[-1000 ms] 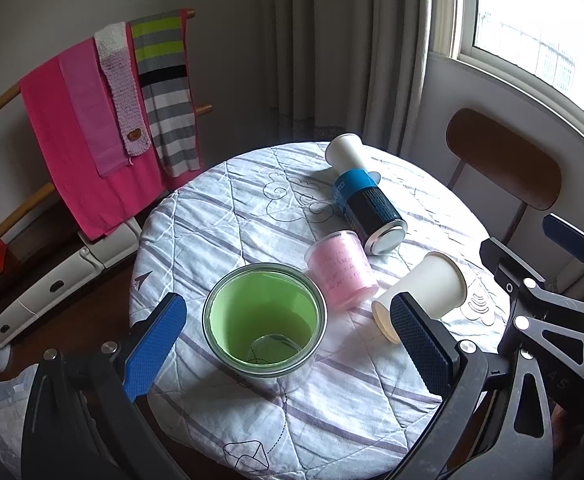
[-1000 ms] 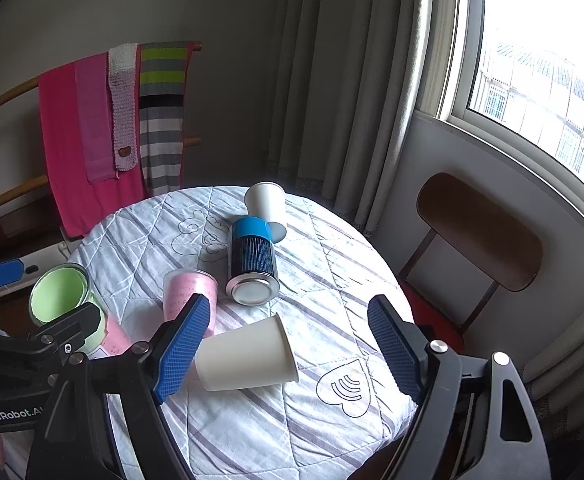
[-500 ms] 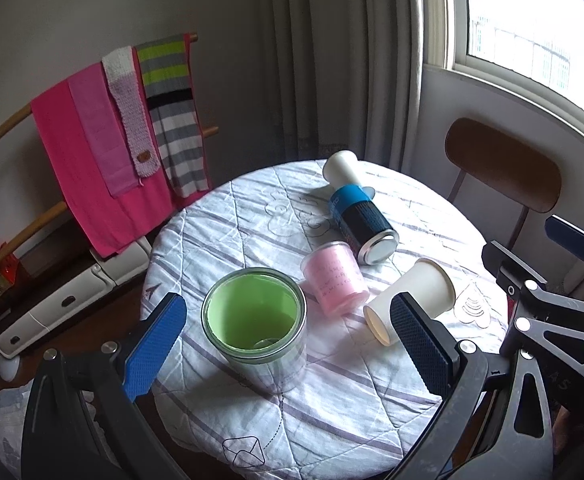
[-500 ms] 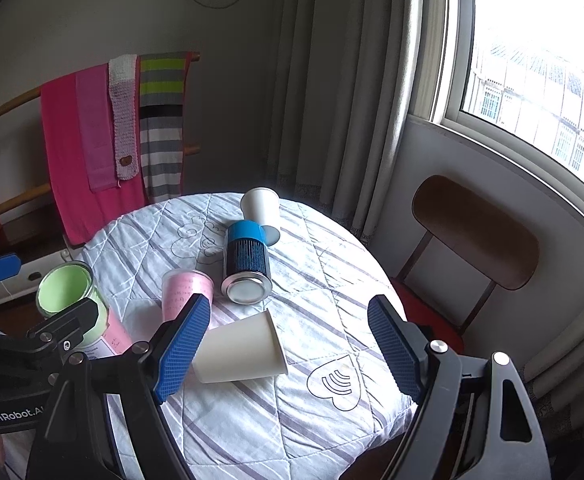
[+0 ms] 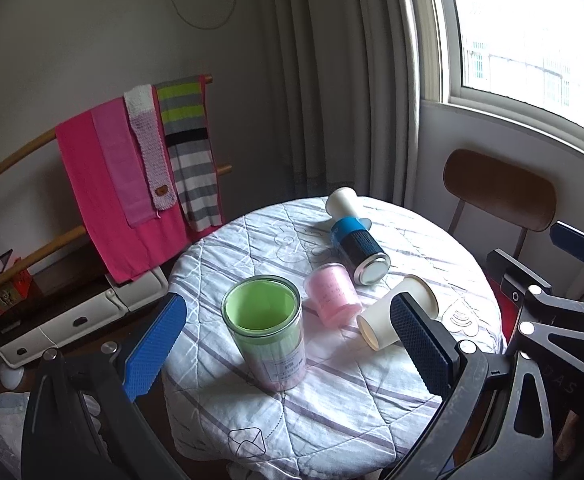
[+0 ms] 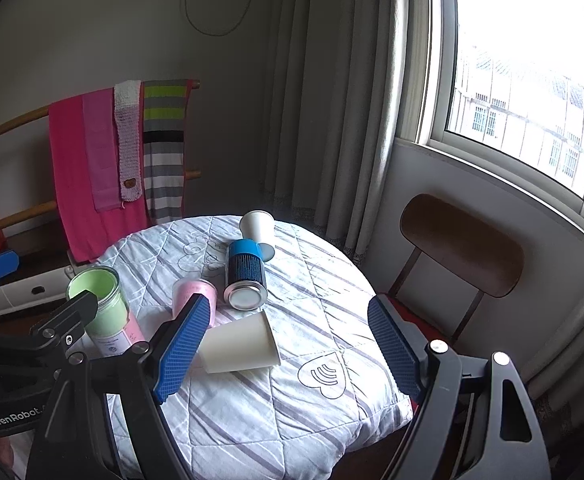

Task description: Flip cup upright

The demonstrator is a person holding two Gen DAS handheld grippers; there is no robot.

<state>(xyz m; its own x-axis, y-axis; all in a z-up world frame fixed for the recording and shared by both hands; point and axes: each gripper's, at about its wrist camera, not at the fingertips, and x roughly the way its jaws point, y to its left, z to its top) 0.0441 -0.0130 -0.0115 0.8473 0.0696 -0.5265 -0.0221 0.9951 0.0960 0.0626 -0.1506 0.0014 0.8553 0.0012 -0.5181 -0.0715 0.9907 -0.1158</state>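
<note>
A white paper cup (image 5: 396, 316) lies on its side on the round table, mouth toward me; it also shows in the right wrist view (image 6: 240, 344). A second white paper cup (image 5: 342, 203) stands mouth down at the table's far edge, also in the right wrist view (image 6: 257, 227). A pink cup (image 5: 333, 299) stands mouth down in the middle, also in the right wrist view (image 6: 196, 294). My left gripper (image 5: 288, 352) is open and empty, held back above the table's near edge. My right gripper (image 6: 288, 348) is open and empty, above the lying cup.
A green glass jar (image 5: 266, 330) stands upright near the front. A blue and black can (image 5: 358, 250) lies on its side. The quilted table cover (image 5: 332, 412) drapes the round table. A wooden chair (image 6: 460, 248) stands right, a towel rack (image 5: 132, 168) left.
Both grippers have pulled back and up from the table, so the objects look smaller and farther. Nothing on the table has moved. Both jaws stay open.
</note>
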